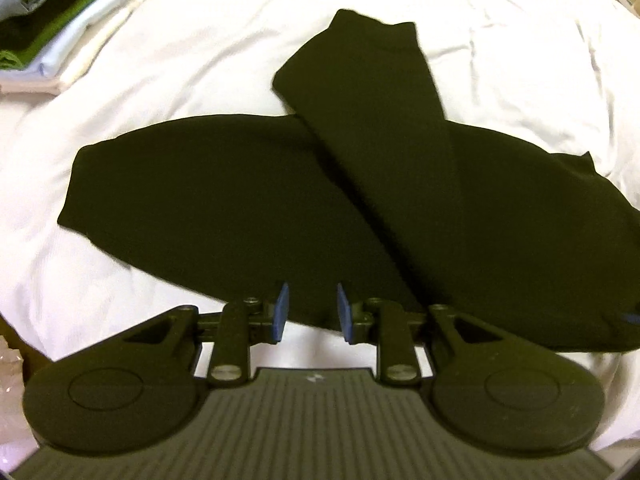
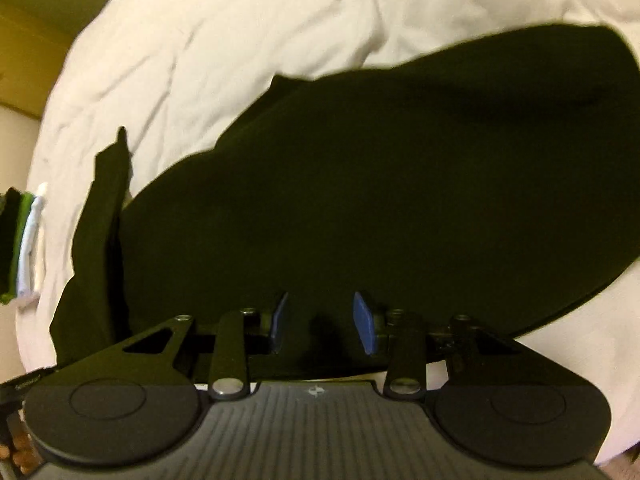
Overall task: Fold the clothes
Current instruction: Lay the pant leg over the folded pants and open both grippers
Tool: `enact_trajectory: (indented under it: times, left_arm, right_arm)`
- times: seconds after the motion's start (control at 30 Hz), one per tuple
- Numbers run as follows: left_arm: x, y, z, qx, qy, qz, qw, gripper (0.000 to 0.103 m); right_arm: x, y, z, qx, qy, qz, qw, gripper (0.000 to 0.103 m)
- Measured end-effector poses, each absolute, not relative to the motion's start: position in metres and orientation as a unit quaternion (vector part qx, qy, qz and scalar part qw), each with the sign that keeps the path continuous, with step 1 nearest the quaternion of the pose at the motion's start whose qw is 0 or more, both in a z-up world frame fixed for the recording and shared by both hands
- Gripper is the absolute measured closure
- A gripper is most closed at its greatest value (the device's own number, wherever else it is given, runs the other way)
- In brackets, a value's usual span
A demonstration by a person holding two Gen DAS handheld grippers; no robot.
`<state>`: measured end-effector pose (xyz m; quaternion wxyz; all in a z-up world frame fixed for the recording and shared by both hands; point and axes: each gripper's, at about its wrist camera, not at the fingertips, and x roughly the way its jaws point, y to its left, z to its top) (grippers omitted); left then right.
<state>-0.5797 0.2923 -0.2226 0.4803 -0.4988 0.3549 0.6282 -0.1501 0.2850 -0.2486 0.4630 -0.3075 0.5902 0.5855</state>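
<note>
A dark, almost black garment (image 1: 248,200) lies flat on a white bedsheet (image 1: 200,40). One sleeve (image 1: 372,92) is folded slantwise across its body. My left gripper (image 1: 311,310) hangs over the garment's near edge, its blue pads (image 1: 281,312) a short way apart with nothing between them. In the right wrist view the same garment (image 2: 380,184) fills the middle, and a narrow dark flap (image 2: 104,216) trails off at the left. My right gripper (image 2: 320,322) hovers above the cloth, its blue pads (image 2: 364,322) apart and gripping no fabric.
A stack of folded clothes (image 1: 52,20) in green, pale blue and white sits at the sheet's far left corner, seen edge-on as a folded stack (image 2: 24,240) in the right wrist view. Wrinkled white sheet (image 2: 240,40) surrounds the garment.
</note>
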Motion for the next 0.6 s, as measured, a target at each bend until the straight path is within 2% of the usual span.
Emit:
enact_trajectory:
  times: [0.23,0.43,0.53,0.6]
  left_arm:
    - [-0.655,0.331,-0.239,-0.503,0.385,0.574,0.519,0.081]
    - [-0.704,0.361,-0.242,-0.508,0.389,0.563,0.523,0.081]
    - [-0.719,0.383,-0.246,-0.514,0.381,0.558,0.528,0.080]
    - [-0.719,0.402,-0.250,-0.520,0.374,0.546,0.541,0.074]
  right_arm:
    - [-0.209,0.281,-0.258,-0.221,0.632,0.546,0.502,0.059]
    - [-0.274,0.306,-0.264,-0.157,0.646,0.575,0.477,0.062]
    - [-0.304,0.329,-0.267,-0.180,0.639,0.583,0.468,0.061]
    - [-0.316,0.335,-0.273,-0.199,0.639,0.579,0.466,0.061]
